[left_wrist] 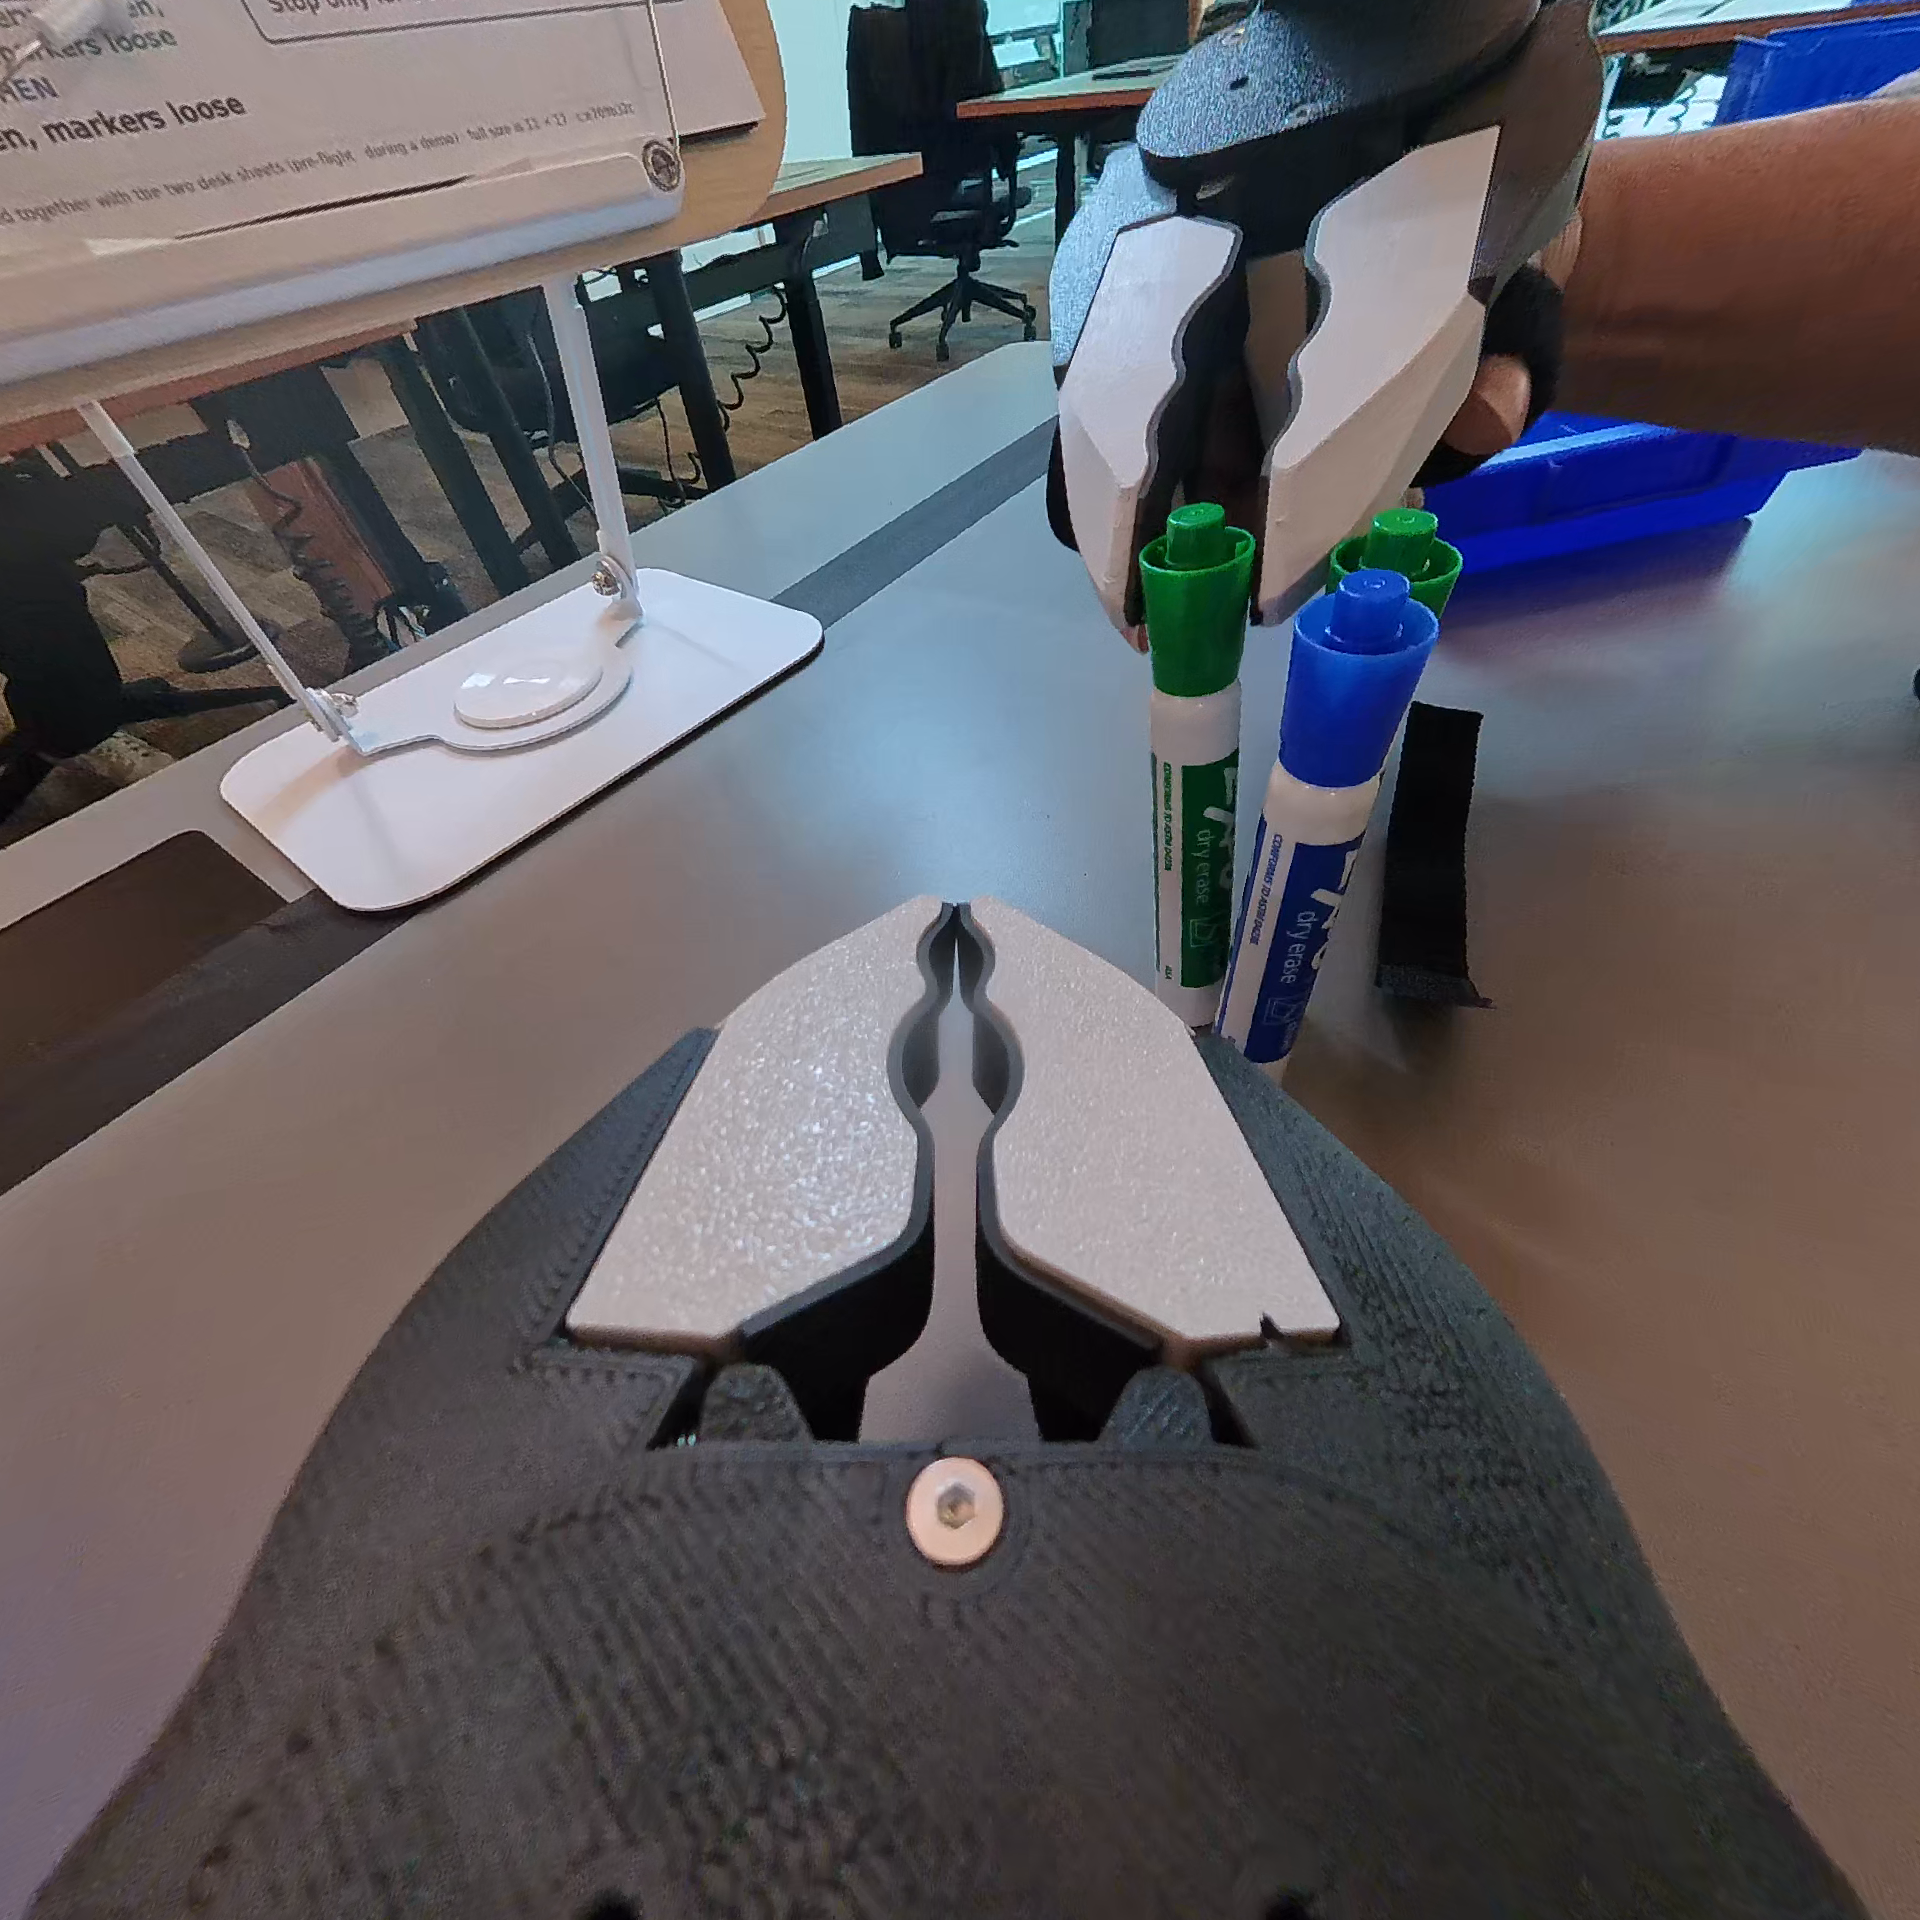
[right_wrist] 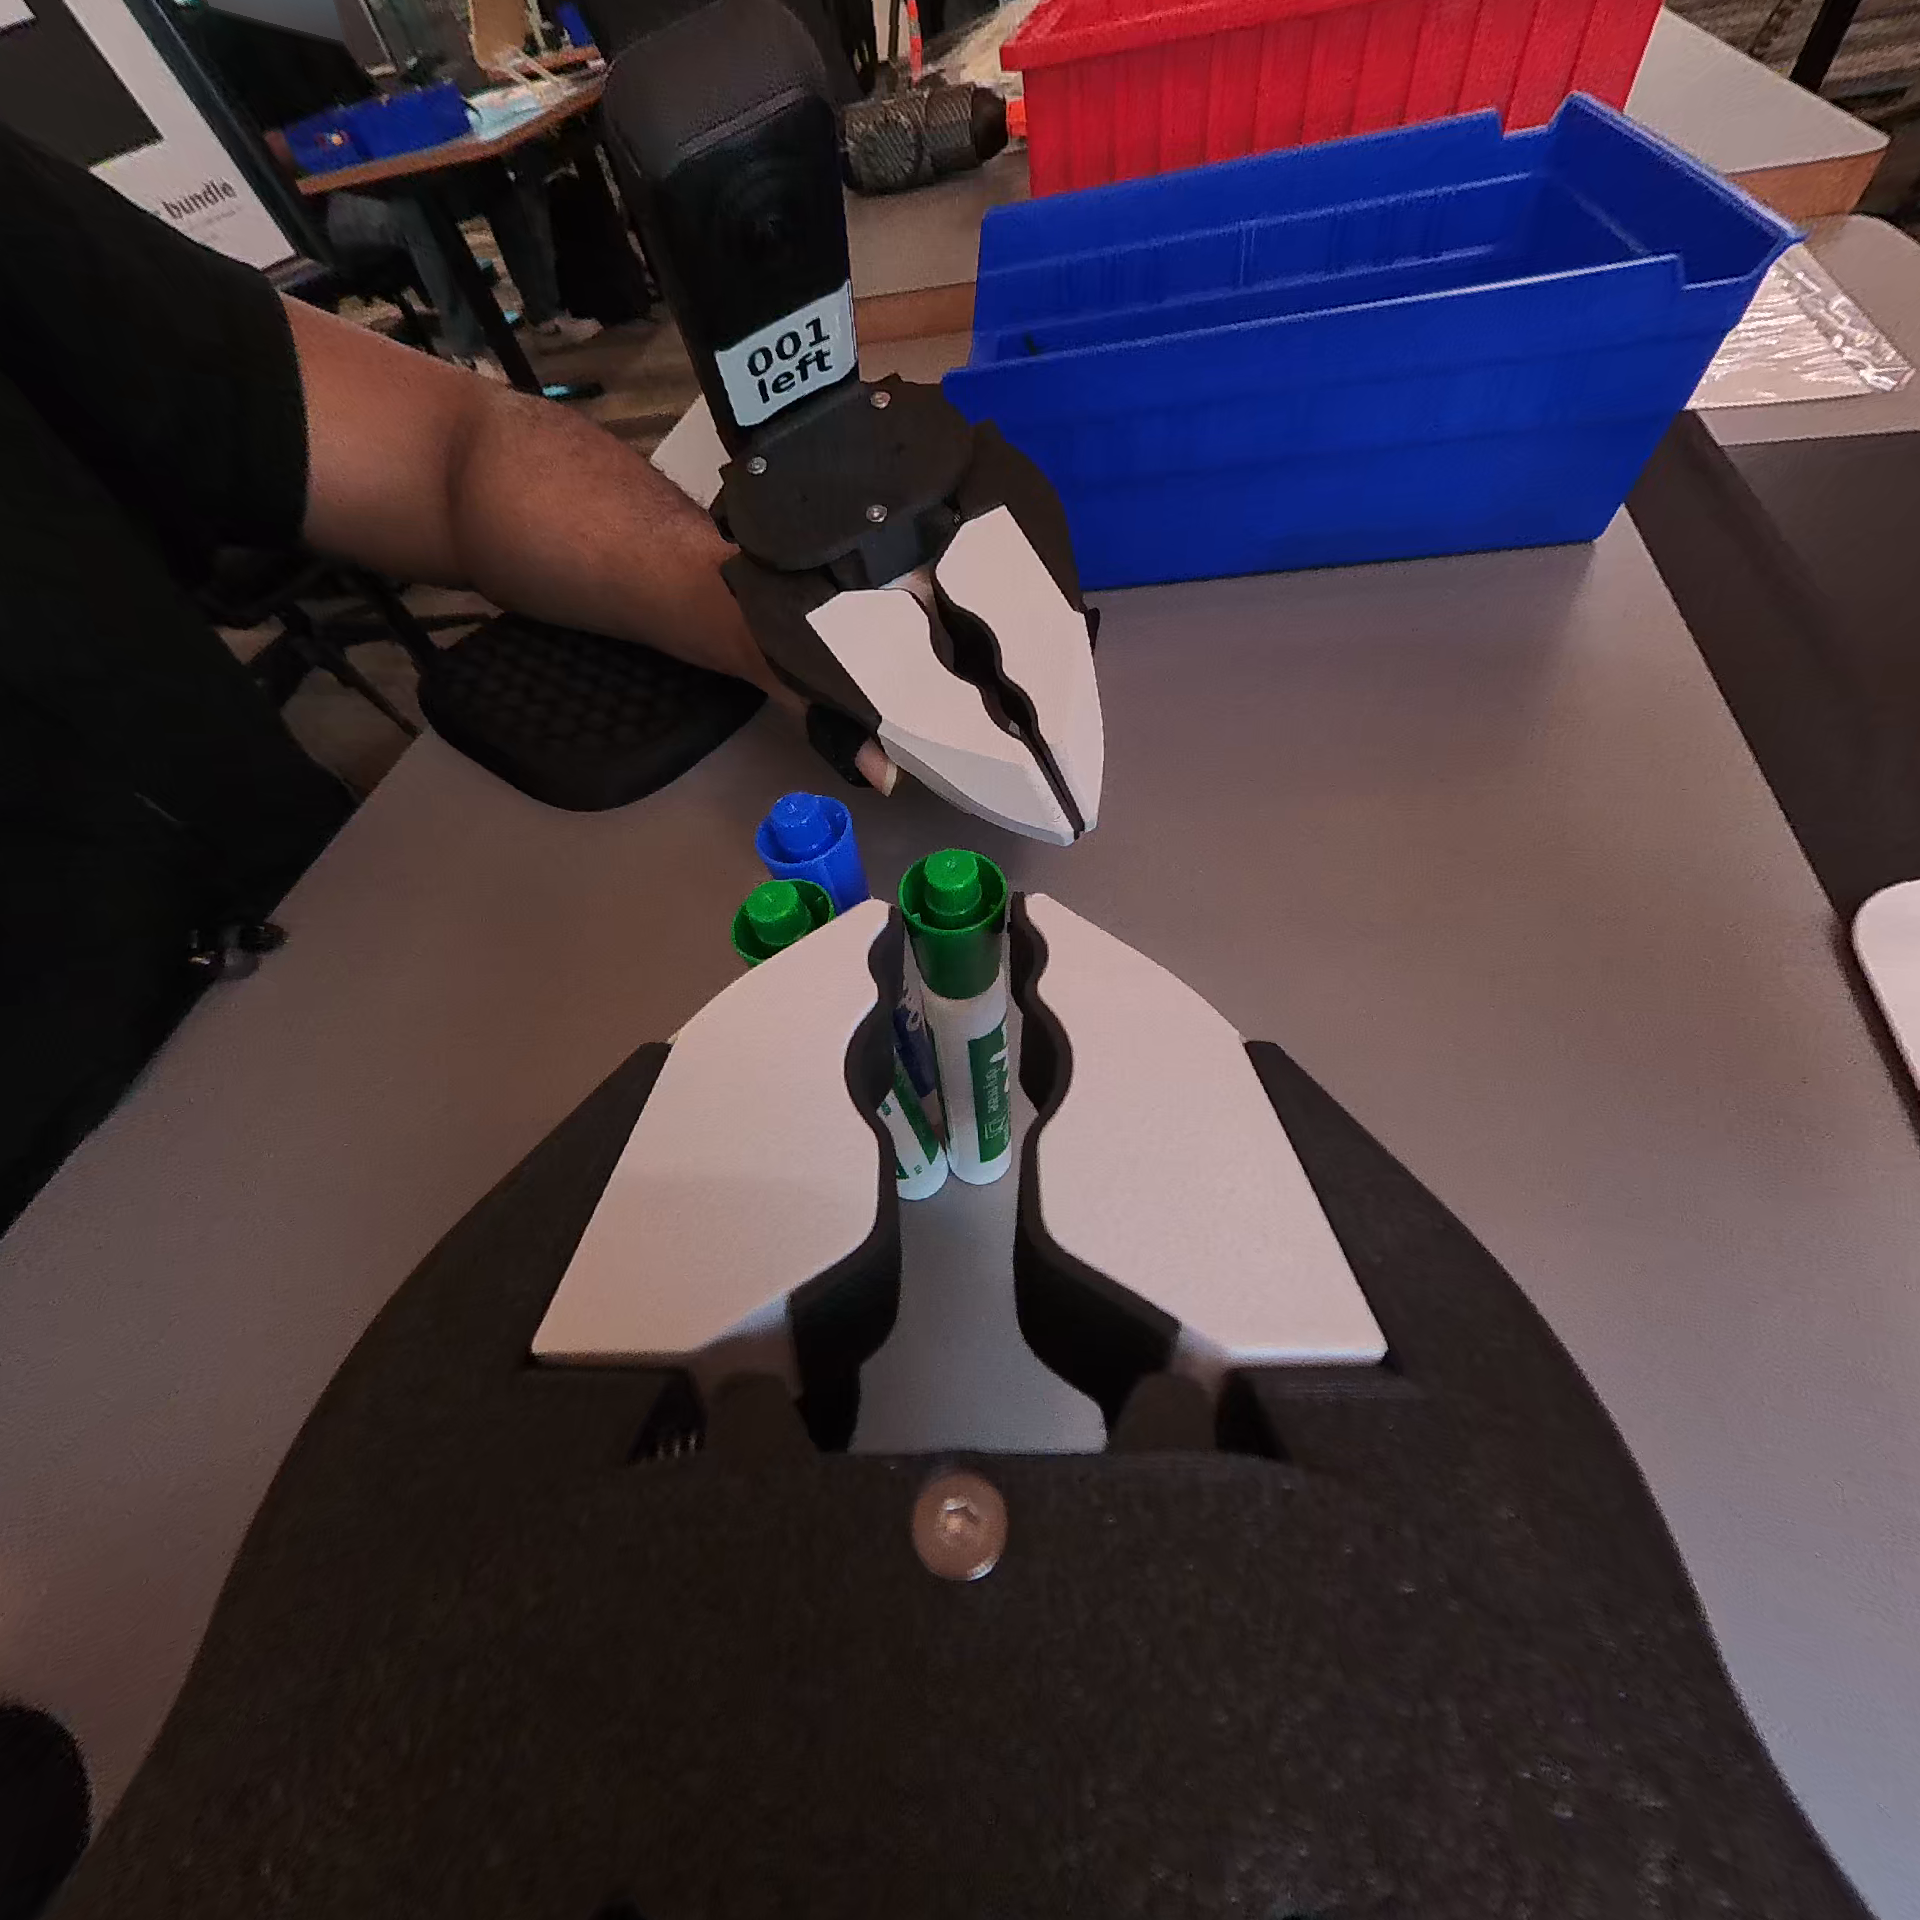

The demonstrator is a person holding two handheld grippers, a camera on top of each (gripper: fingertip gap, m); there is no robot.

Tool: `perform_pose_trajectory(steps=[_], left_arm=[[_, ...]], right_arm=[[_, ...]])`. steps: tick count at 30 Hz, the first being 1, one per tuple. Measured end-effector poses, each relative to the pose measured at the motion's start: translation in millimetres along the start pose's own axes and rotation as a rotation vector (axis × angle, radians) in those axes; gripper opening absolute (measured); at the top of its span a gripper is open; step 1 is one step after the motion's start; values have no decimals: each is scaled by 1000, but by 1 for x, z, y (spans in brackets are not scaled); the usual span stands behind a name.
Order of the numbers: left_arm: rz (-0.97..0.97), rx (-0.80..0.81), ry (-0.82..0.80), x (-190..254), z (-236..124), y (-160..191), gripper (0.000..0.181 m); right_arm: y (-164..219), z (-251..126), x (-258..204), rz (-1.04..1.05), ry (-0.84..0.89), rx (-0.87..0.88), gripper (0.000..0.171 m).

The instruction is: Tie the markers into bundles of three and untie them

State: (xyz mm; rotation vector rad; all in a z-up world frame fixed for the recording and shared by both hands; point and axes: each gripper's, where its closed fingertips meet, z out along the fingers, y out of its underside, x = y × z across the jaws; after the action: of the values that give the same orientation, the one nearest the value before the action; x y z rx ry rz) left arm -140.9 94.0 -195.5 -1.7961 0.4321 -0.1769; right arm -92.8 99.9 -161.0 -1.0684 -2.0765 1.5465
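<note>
Three dry-erase markers stand upright and close together on the grey table. My right gripper (right_wrist: 954, 914) is shut on the cap end of one green marker (right_wrist: 961, 1039), seen from the other side in the left wrist view (left_wrist: 1195, 727). A blue marker (left_wrist: 1340, 790) and a second green marker (left_wrist: 1397, 556) stand loose beside it. A black strap (left_wrist: 1429, 862) lies flat on the table just right of the markers. My left gripper (left_wrist: 961, 909) is shut and empty, hovering a short way from the markers; in the right wrist view it (right_wrist: 1075, 826) is just beyond them.
A blue bin (right_wrist: 1351, 416) stands at the back of the table with a red bin (right_wrist: 1299, 94) behind it. A white sign stand (left_wrist: 520, 727) sits to the left. A black chair seat (right_wrist: 582, 707) is beside the table's left edge. The tips of one gripper are about 7 cm away from the tips of the other.
</note>
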Motion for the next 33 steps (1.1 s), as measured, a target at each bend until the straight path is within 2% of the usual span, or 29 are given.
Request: perform_pose_trajectory(steps=[8,16,19,23,24,27,31,33], left_arm=[[1,-1,2,1,1,0,0],[3,5,7,2,1,-2,0],[1,7,11,3,1,-2,0],[-1,18,14,4,1,-3,0],[-1,20,13,4,0,-4,0],[-1,29,13,4,-1,-5,0],[8,27,14,7,-1,-6,0],[11,26,16,9,0,-5,0]], right_arm=[[-11,-8,-2,-16,15,16,20],[-57,-35,-8,-82,109,80,23],[-80,-52,-11,-105,205,108,30],[-95,-77,-23,-136,368,151,54],[-94,-84,-26,-150,424,156,52],[-83,-105,-40,-234,622,175,2],[-54,-121,-60,-382,892,171,0],[-45,-119,-66,-423,947,195,0]])
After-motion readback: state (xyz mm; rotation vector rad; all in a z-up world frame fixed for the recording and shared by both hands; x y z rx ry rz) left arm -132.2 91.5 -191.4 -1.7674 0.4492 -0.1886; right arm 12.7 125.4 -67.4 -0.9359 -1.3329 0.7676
